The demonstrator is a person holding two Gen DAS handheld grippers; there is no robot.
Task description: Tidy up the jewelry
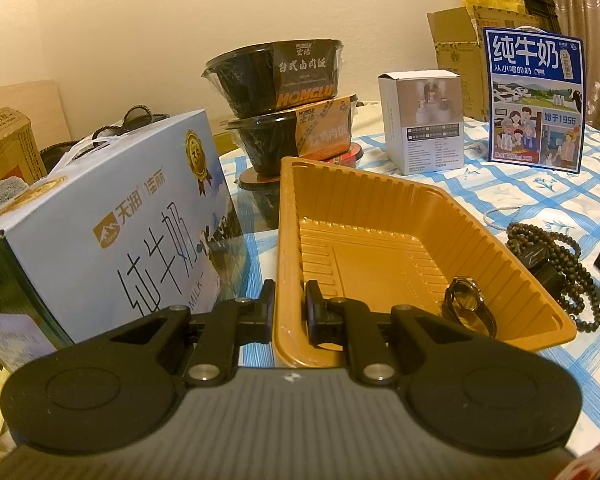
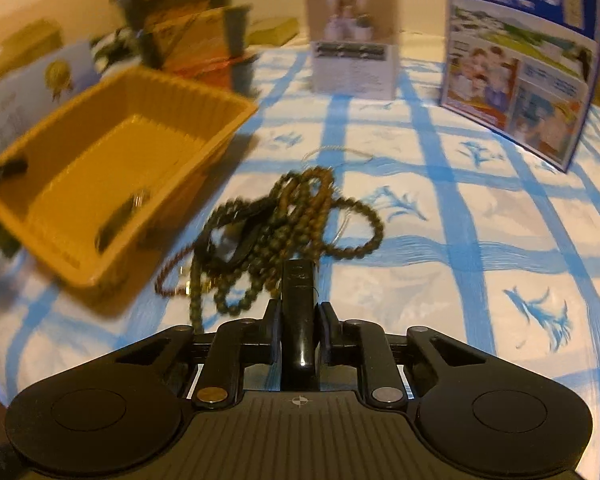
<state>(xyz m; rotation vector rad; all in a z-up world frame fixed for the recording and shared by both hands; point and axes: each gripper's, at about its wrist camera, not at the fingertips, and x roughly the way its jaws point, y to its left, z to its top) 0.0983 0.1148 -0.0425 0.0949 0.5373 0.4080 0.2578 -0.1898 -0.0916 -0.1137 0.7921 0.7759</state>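
Both tongs gripping: tray wall and black strap

Left tongs [image 1: 288, 310] pinch the near wall of my orange tray [image 1: 476, 216], a watch [image 1: 470, 306] lying inside it; my right tongs [image 2: 300, 322] clamp a black strap [image 2: 299, 312] beside tangled bead strings [image 2: 284, 220] on the checked desk [image 2: 480, 240]; milk carton [image 1: 112, 220] stands left of the tray.

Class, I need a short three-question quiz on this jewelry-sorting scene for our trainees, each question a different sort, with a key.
1. True or false: the left gripper clamps the orange tray's near wall.
2. What already lies inside the tray? A) wristwatch B) bead strands C) ring
3. Fill in: the right gripper is shut on a black ____.

Key:
1. True.
2. A, the wristwatch; the bead strands lie on the checked tablecloth beside the tray.
3. strap.
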